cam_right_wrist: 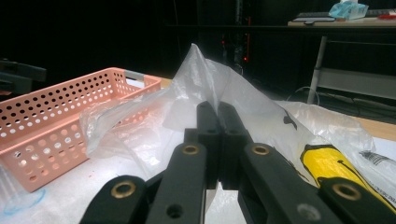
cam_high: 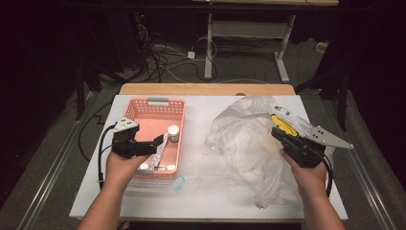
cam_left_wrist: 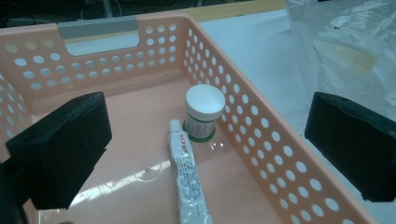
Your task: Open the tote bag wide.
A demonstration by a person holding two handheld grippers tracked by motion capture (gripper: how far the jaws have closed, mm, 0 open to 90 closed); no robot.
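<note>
A pink perforated basket (cam_high: 181,103) stands at the left of the white table top. Inside it a small white-lidded jar (cam_high: 173,133) stands upright beside a lying white tube (cam_high: 160,152). My left gripper (cam_high: 159,142) hovers open over the basket's near half. In the left gripper view its pads (cam_left_wrist: 65,149) stand wide apart, with the jar (cam_left_wrist: 204,109) and tube (cam_left_wrist: 187,179) between and beyond them. My right gripper (cam_high: 275,132) is shut on a fold of a crumpled clear plastic bag (cam_high: 242,139). The right gripper view shows the film pinched at the tips (cam_right_wrist: 218,114).
A yellow-printed package (cam_right_wrist: 332,164) lies inside the bag next to the right gripper. The basket (cam_right_wrist: 60,116) sits left of the bag. A wooden strip (cam_high: 206,89) borders the table's far edge, with cables and desk legs (cam_high: 208,48) on the floor beyond.
</note>
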